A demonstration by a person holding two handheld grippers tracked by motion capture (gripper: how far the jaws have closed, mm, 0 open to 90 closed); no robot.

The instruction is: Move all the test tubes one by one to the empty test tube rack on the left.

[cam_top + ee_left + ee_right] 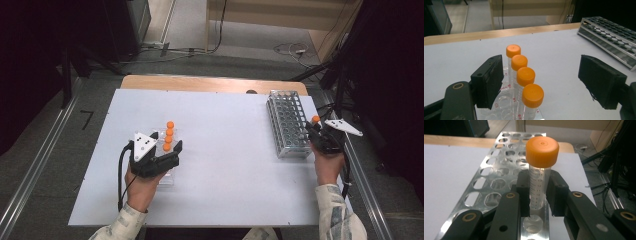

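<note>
Right gripper (539, 195) clamps an orange-capped graduated tube (539, 180) upright, long axis vertical, directly above an empty hole at the metal rack's (499, 173) near edge; left gripper (541, 82) gapes wide.

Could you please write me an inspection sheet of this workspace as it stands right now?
Surface: white table top, wooden edge at the far side.
Job's things: four orange-capped tubes in a clear rack; a metal tube rack on the right; one orange-capped tube upright over a near hole.
Clutter: nothing seen.
Grippers: left gripper open, by the clear rack; right gripper shut on the single tube.
Cables: black cable trails from the left gripper; floor cables beyond the table.
Surroundings: dark equipment, floor rails.
</note>
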